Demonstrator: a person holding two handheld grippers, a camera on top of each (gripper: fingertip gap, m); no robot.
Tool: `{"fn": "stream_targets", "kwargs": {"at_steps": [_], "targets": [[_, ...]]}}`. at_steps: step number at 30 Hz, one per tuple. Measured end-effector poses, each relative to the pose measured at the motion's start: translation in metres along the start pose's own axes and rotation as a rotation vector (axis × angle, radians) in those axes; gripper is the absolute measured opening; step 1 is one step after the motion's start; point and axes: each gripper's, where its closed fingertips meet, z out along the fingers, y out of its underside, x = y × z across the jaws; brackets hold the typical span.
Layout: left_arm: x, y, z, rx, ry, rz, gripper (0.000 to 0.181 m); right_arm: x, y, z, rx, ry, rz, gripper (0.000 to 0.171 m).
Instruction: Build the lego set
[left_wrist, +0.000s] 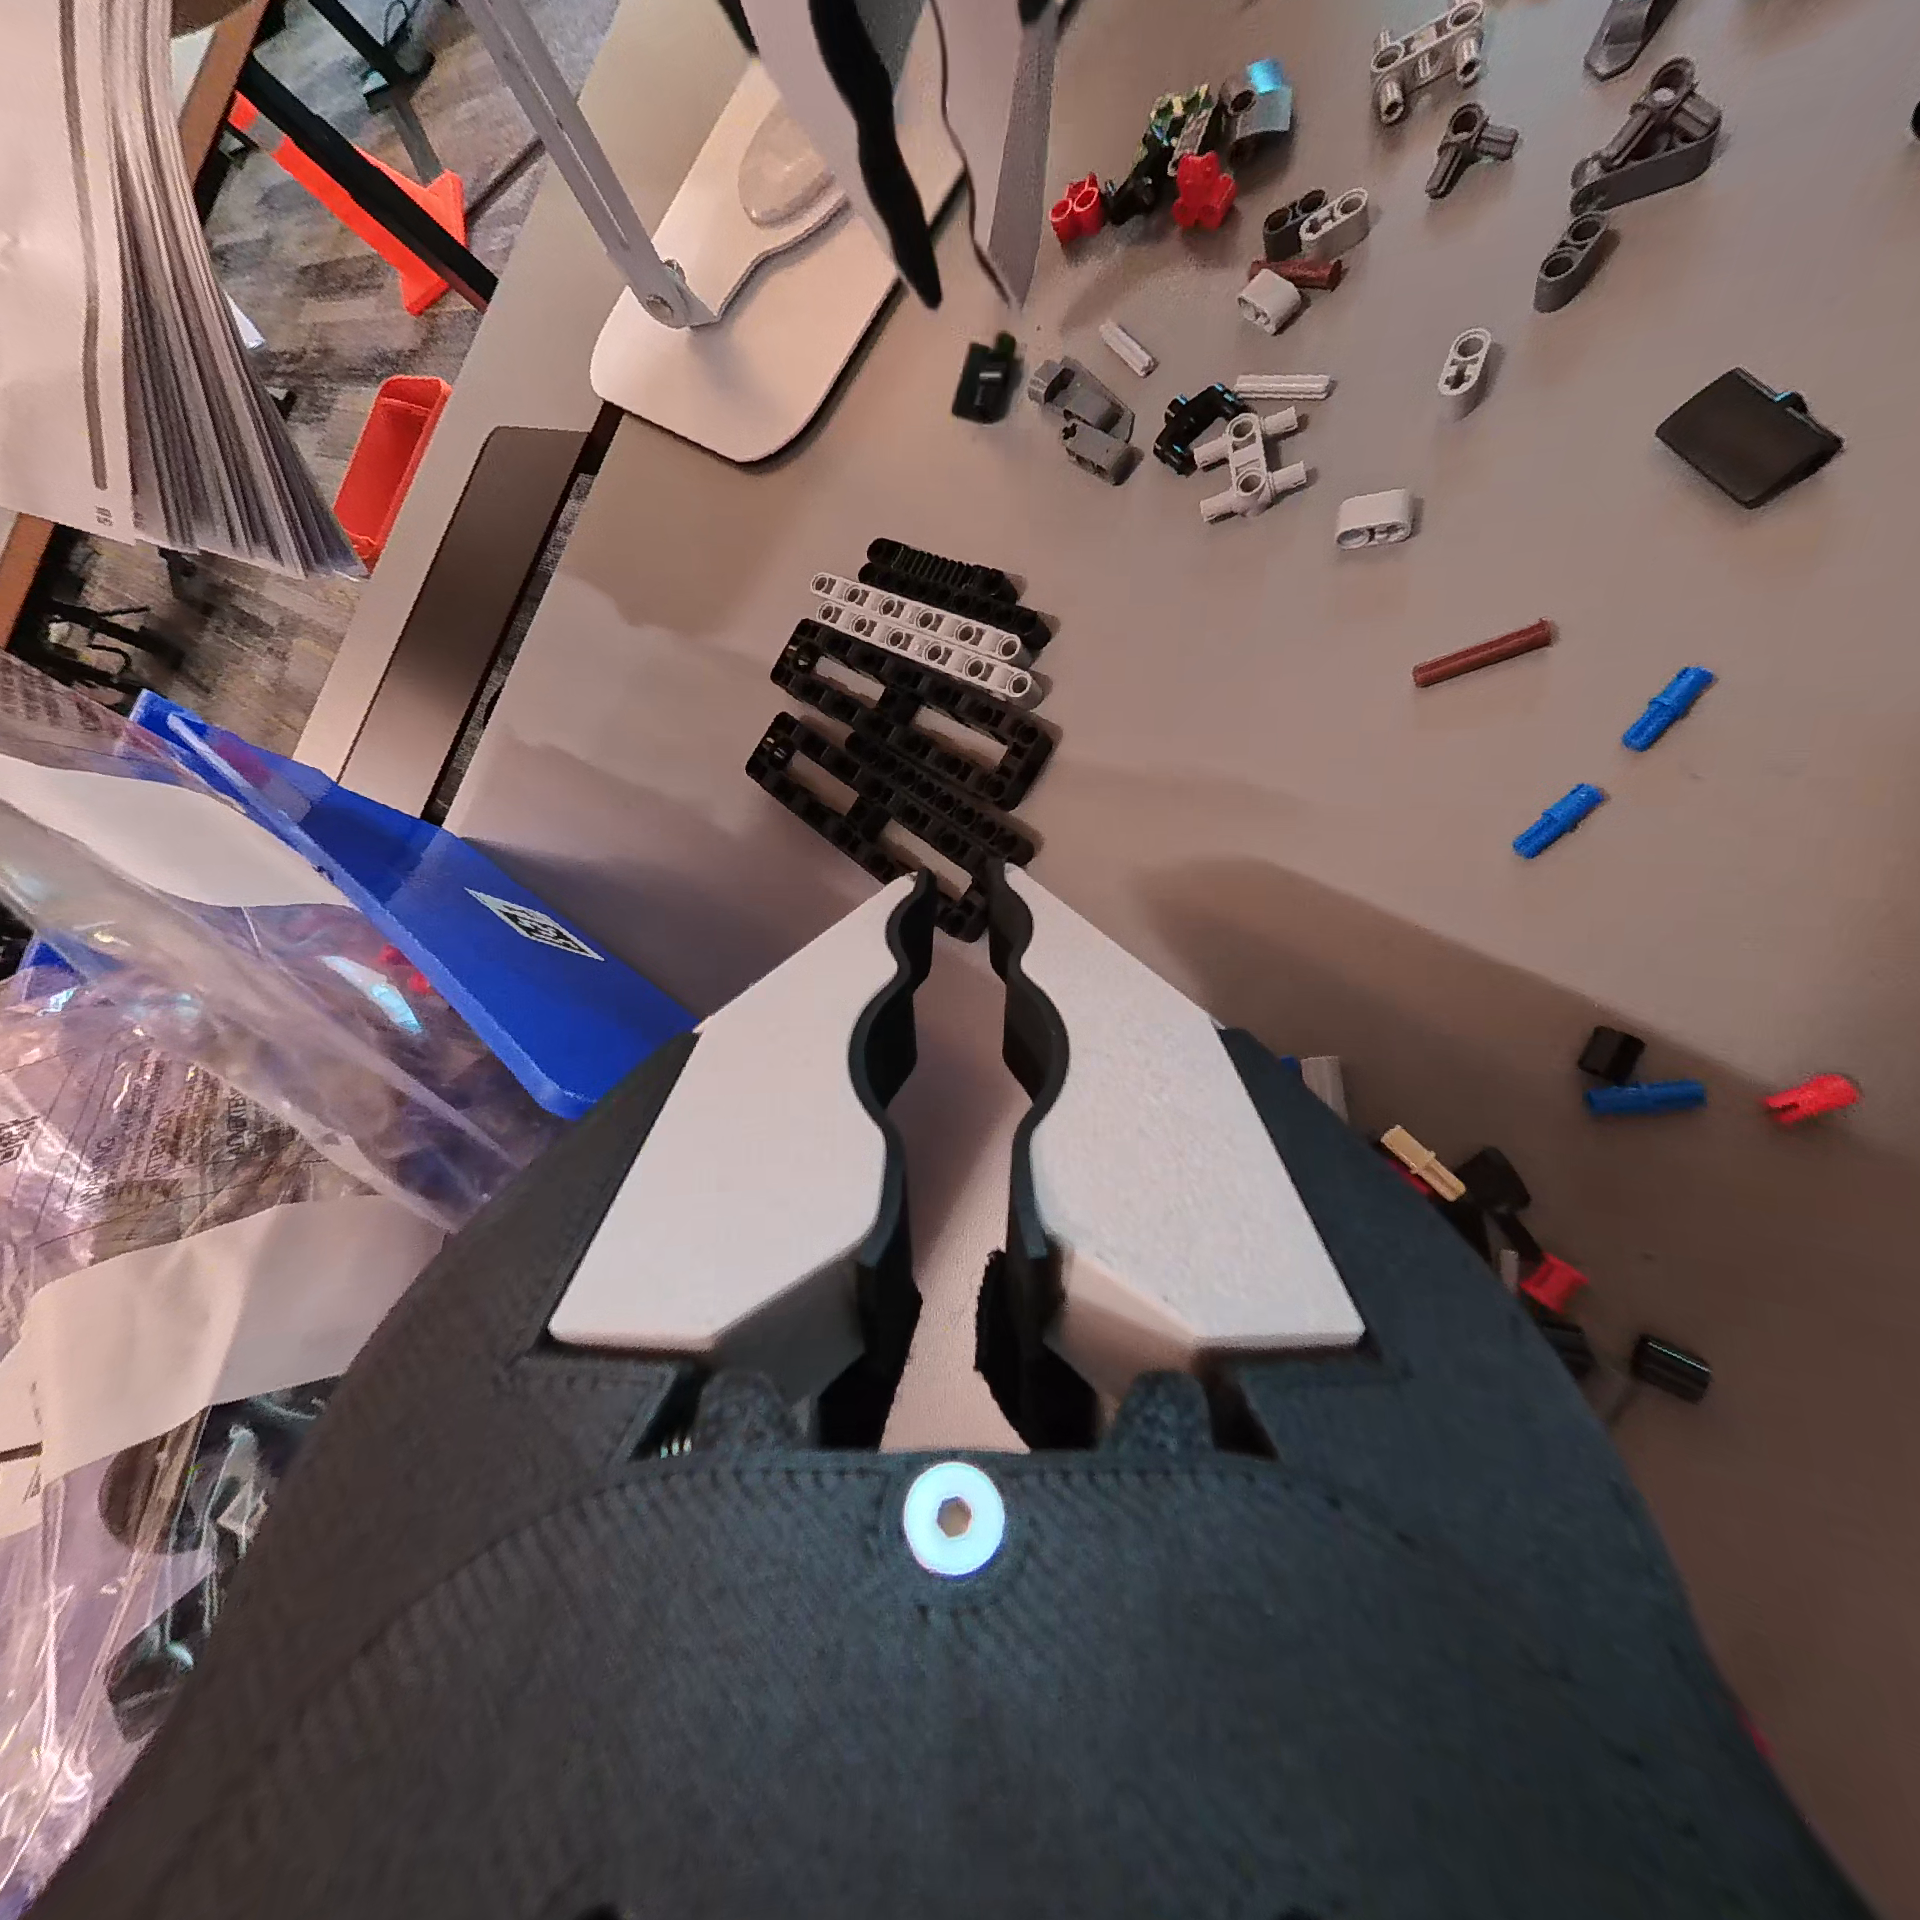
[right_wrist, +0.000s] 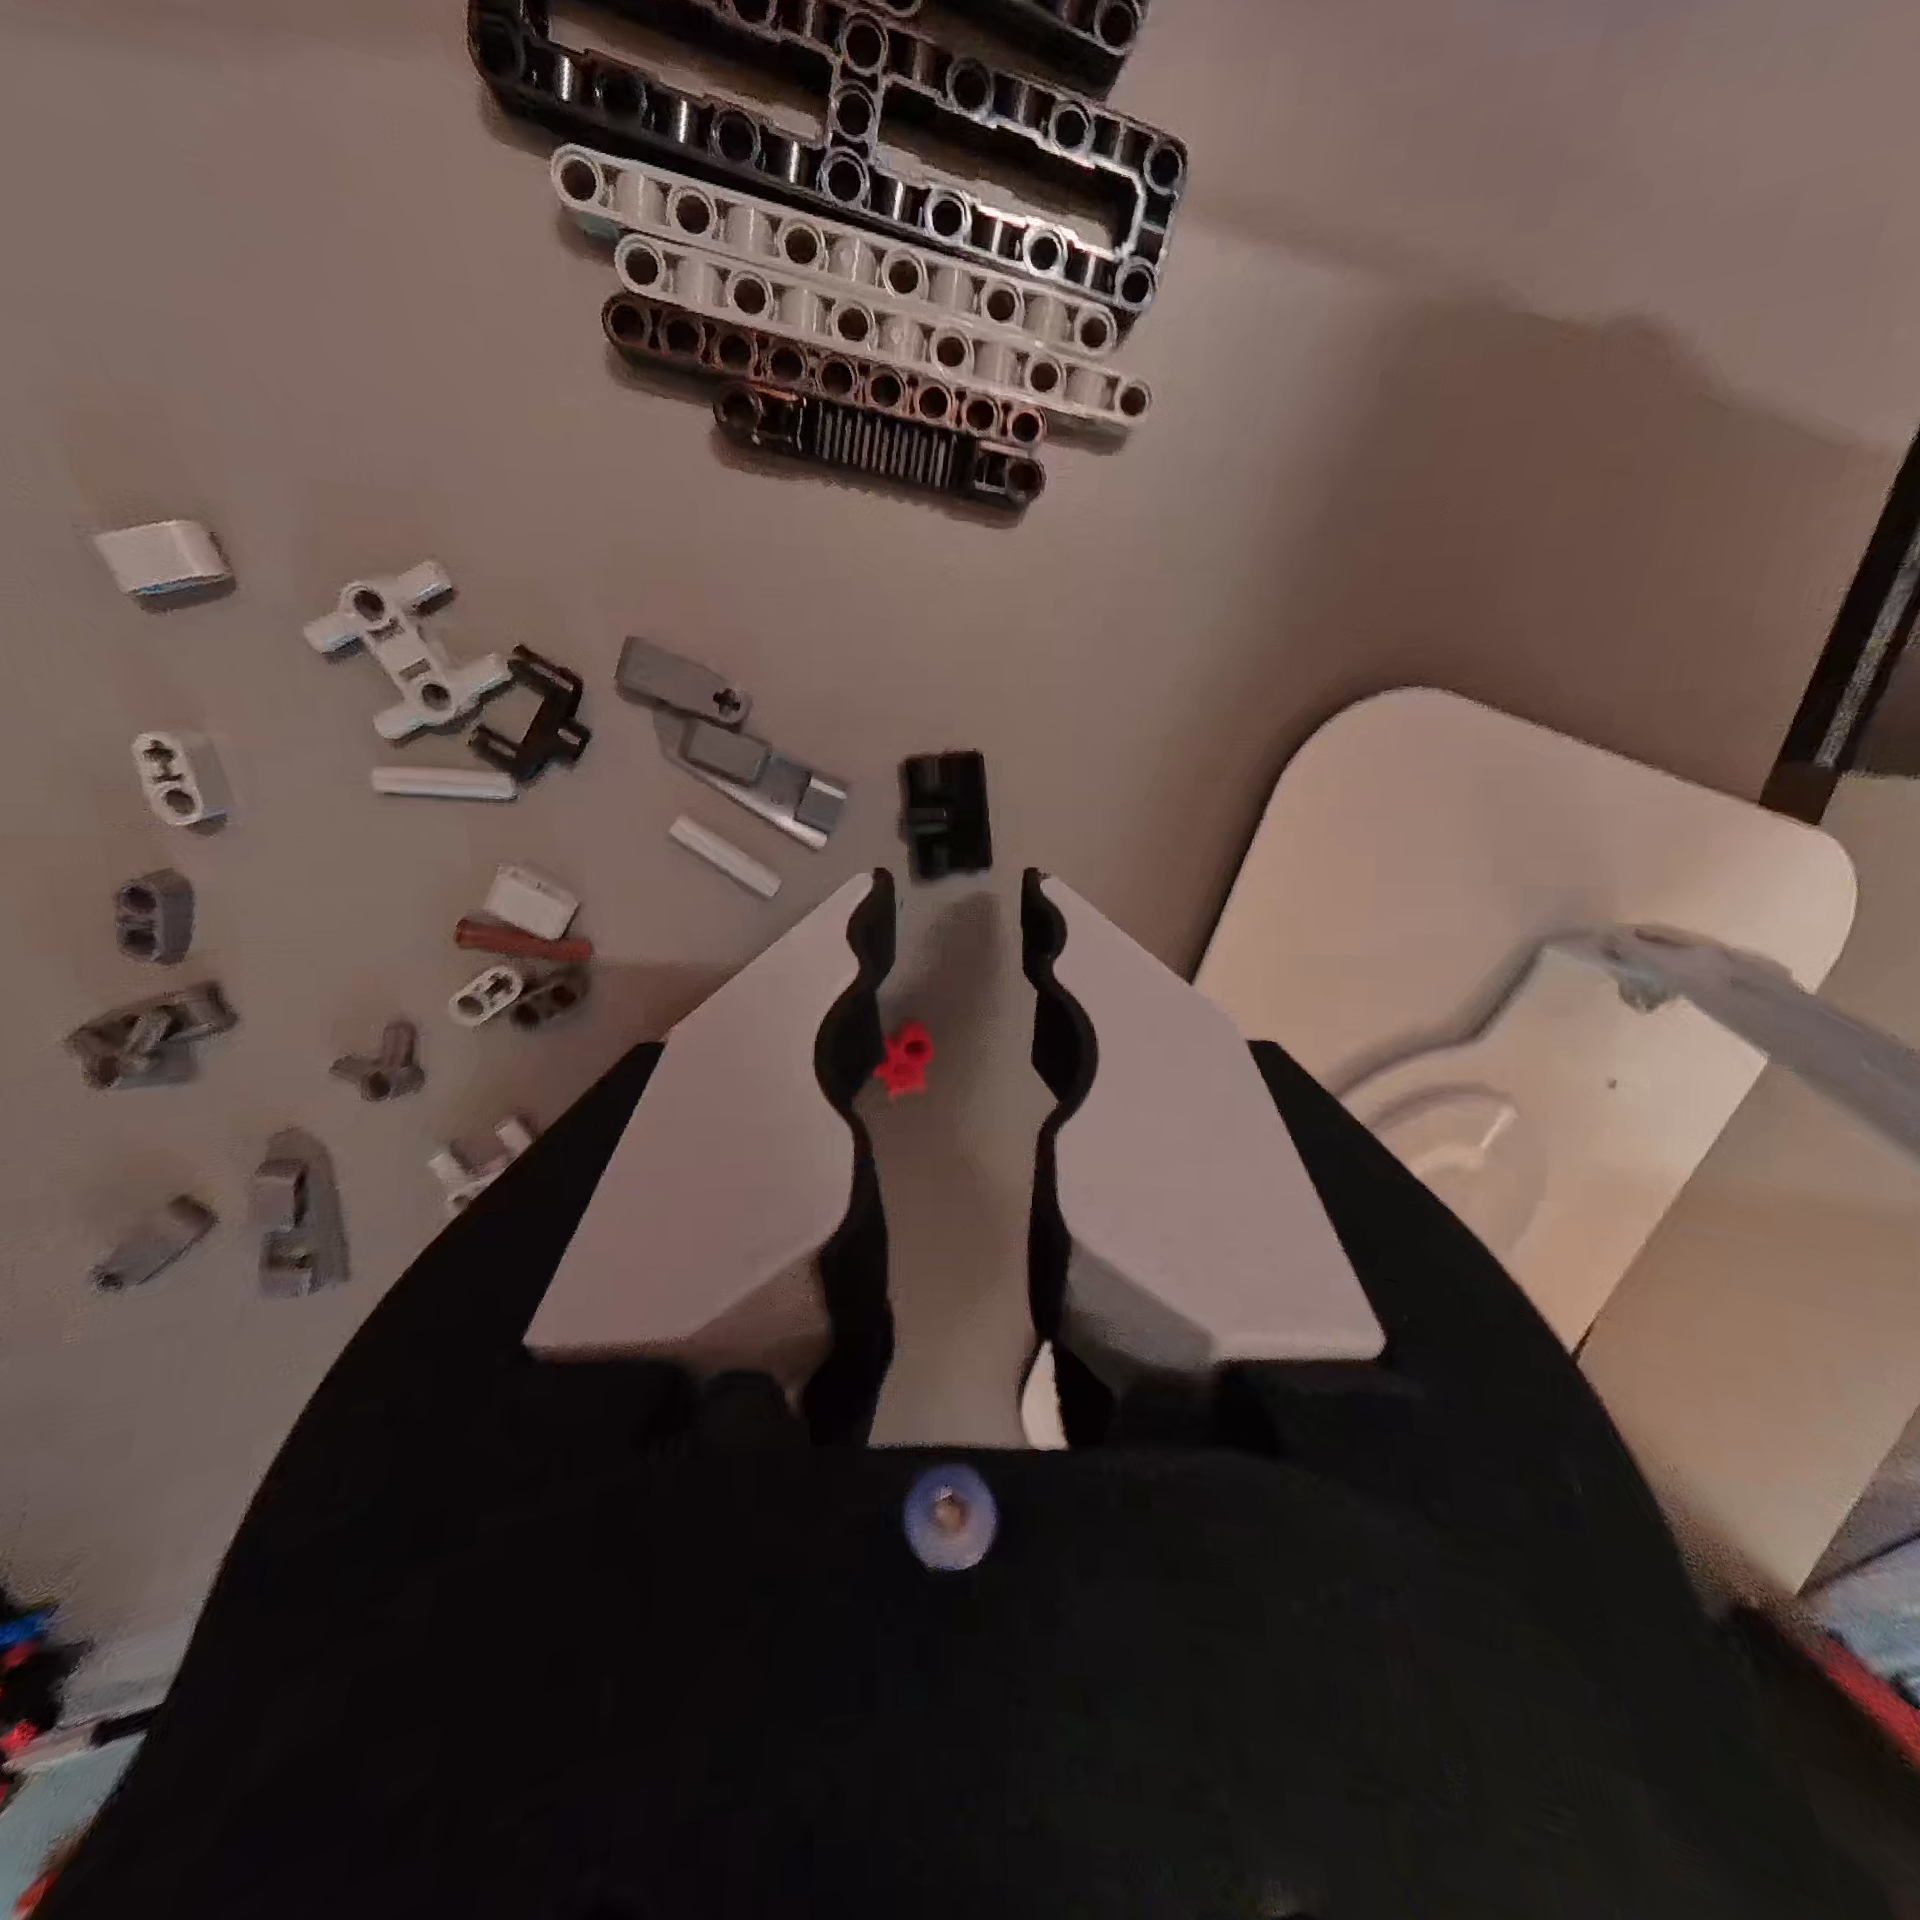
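A flat group of long beams lies on the grey table: black frames, white beams and a black toothed piece. My left gripper has its jaws a little apart. Its tips are over the near corner of the black frames, and I cannot tell whether they touch it. My right gripper is open and empty, just short of a small black piece that also shows in the left wrist view. A small red piece shows in the gap, beside the left pad.
Loose grey, white and black connectors lie to the left of my right gripper. Blue pins, a brown axle, a red pin and a black panel lie about. A white stand base, plastic bags and a booklet are nearby. Spacing between my two grippers at the tips: around 20 cm. The black toothed piece is about 7 cm from my right fingertips and 12 cm from my left. It turns up in the left wrist view as well.
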Motion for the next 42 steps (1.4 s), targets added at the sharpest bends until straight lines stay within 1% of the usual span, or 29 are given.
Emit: {"fn": "stream_targets", "kwargs": {"at_steps": [4, 6, 8, 10, 13, 15, 17, 19, 20, 27, 30, 32, 34, 38, 42], "targets": [[0.001, -0.002, -0.001, 0.002, -0.001, 0.007, 0.008, -0.007, 0.022, -0.016, -0.025, -0.012, 0.019, 0.015], [0.002, -0.002, -0.001, 0.002, 0.0, 0.009, 0.008, -0.011, 0.037, -0.018, -0.059, -0.023, 0.039, 0.013], [0.002, -0.002, 0.0, -0.001, 0.0, 0.011, 0.008, -0.019, 0.045, -0.018, -0.069, -0.048, 0.032, 0.007], [0.002, -0.002, 0.001, -0.001, 0.003, 0.007, 0.008, -0.027, 0.048, -0.016, -0.073, -0.076, 0.05, 0.005], [0.002, 0.0, 0.002, -0.007, 0.006, 0.004, 0.008, -0.031, 0.053, -0.011, -0.101, -0.076, 0.082, 0.009], [0.003, 0.001, 0.003, -0.01, 0.01, 0.003, 0.008, -0.032, 0.05, -0.008, -0.085, -0.086, 0.11, 0.011], [0.003, 0.001, 0.004, -0.012, 0.012, 0.004, 0.008, -0.034, 0.047, -0.006, -0.073, -0.098, 0.134, 0.006], [0.004, 0.002, 0.004, -0.014, 0.014, 0.006, 0.008, -0.032, 0.049, -0.005, -0.083, -0.085, 0.142, 0.007], [0.004, 0.002, 0.004, -0.015, 0.013, 0.007, 0.008, -0.031, 0.05, -0.004, -0.087, -0.077, 0.139, 0.002], [0.004, 0.001, 0.003, -0.016, 0.013, 0.015, 0.008, -0.052, 0.053, -0.006, -0.069, -0.157, 0.153, 0.001], [0.005, 0.0, 0.003, -0.013, 0.014, 0.015, 0.007, -0.057, 0.047, -0.015, -0.025, -0.161, 0.136, 0.001], [0.005, 0.001, 0.004, -0.013, 0.015, 0.013, 0.007, -0.049, 0.035, -0.023, 0.026, -0.132, 0.113, 0.001], [0.005, 0.002, 0.005, -0.016, 0.016, 0.01, 0.007, -0.035, 0.025, -0.025, 0.039, -0.094, 0.105, 0.001], [0.004, 0.005, 0.006, -0.025, 0.017, 0.004, 0.007, -0.012, 0.003, -0.017, 0.071, -0.072, 0.103, 0.001], [0.003, 0.005, 0.005, -0.023, 0.015, 0.007, 0.007, 0.005, -0.005, -0.004, 0.048, -0.027, 0.101, 0.001]]}}
